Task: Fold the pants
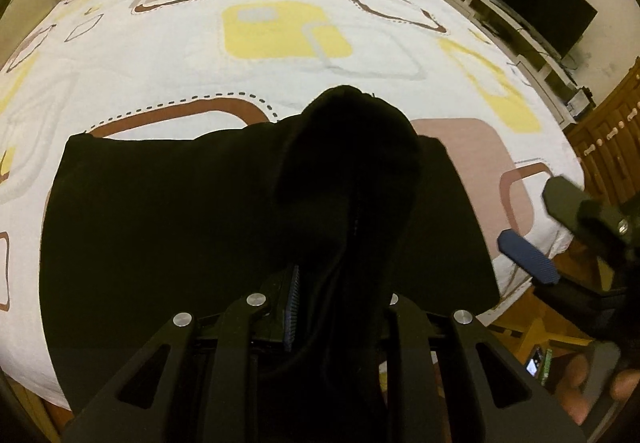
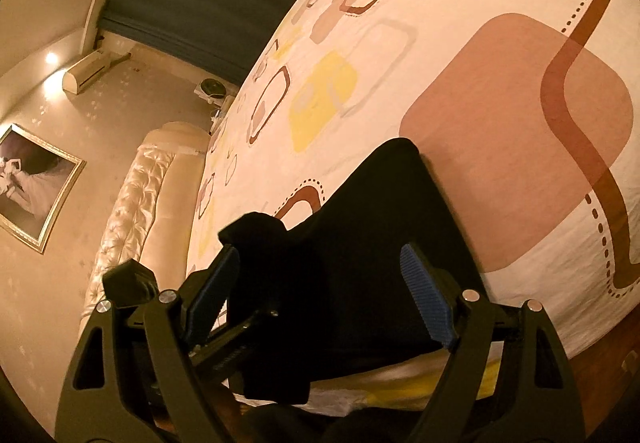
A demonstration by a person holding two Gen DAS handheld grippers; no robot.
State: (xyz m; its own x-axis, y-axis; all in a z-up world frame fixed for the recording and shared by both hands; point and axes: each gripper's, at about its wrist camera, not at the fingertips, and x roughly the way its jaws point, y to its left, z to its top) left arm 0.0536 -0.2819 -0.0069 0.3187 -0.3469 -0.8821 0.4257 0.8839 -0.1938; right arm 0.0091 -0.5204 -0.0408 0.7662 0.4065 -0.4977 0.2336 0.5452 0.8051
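One pair of black pants (image 1: 168, 227) lies on the bed (image 1: 280, 75) by its near edge, close to the near right corner. It is already a compact dark block, so at least one fold looks done. A bunched end stands up from the block, pinched in the left gripper (image 1: 336, 283), whose fingers (image 1: 292, 303) are closed tight on the cloth. My judgement: this end is being carried over the block, and what is left is to lay it down, let go and smooth the stack.

Further right, the right gripper (image 2: 328, 307) hangs over the same near edge with its fingers (image 2: 430, 303) spread wide. Black cloth shows between them, but the pads are not pressing it, so it holds nothing.

Count: one pair of pants, two grippers, one bed; no other garment shows.
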